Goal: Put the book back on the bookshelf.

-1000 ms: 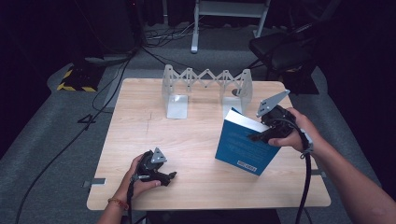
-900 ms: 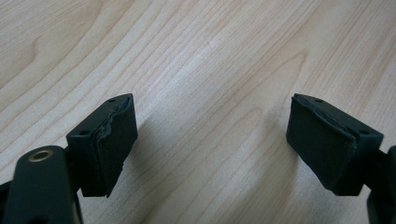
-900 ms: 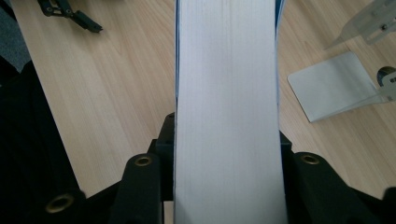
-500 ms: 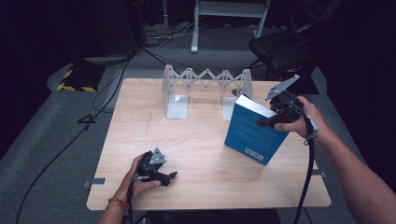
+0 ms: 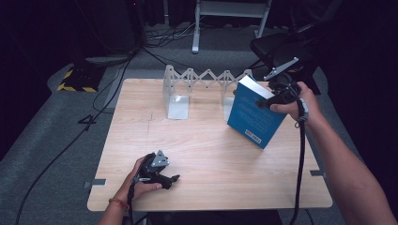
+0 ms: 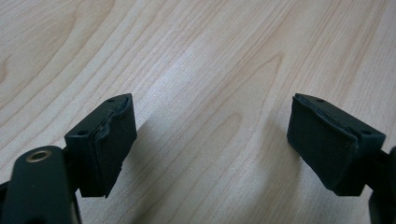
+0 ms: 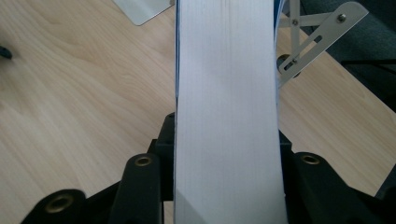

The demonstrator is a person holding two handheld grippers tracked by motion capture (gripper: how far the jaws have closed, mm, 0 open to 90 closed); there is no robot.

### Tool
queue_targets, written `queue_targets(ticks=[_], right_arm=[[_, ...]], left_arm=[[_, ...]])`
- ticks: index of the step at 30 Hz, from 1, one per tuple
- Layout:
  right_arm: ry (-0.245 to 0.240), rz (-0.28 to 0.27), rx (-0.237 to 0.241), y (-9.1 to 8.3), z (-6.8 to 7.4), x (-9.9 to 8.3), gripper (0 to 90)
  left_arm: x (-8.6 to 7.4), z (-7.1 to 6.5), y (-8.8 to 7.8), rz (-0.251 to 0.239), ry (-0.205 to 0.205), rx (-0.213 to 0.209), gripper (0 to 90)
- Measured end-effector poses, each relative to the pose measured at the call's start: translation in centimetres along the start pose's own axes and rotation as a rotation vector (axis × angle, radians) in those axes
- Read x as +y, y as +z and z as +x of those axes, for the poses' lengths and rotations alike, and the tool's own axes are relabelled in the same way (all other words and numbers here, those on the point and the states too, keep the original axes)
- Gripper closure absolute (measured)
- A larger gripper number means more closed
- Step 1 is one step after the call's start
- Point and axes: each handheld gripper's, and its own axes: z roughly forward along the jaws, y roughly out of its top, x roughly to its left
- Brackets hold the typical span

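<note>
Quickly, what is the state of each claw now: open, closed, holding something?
Left claw: open, holding nothing, low over the light wooden table.
Right claw: closed on the thick blue paperback book, tilted.

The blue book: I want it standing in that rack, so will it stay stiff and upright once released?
The blue book looks thick, so probably stiff and fairly heavy. The right gripper clamps its page edge, tilted; released so, it would likely topple. The expanding metal rack could steady it.

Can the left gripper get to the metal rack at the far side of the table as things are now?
Probably yes: the left gripper is open and holds nothing, and bare table lies between it and the rack.
</note>
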Motion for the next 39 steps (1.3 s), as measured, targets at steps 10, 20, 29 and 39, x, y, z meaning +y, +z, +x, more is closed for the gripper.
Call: queue_targets(ticks=[10,20,29,39], right_arm=[[0.051,0.03,-0.017,2.2,-1.2,2.2,61.1],[0.109,0.041,-0.05,4.2,-2.4,4.1,61.1],[0.179,0.016,-0.103,5.0,-3.7,5.4,61.0],[0.218,0.033,-0.086,7.0,-4.7,6.5,61.0]], left_arm=[[0.0,-0.1,0.0,-0.004,-0.001,0.001,16.4],[0.0,0.0,0.0,-0.004,0.007,-0.006,16.4],[0.2,-0.1,0.2,-0.004,0.011,-0.01,16.0],[0.2,0.0,0.2,-0.004,0.015,-0.016,16.0]])
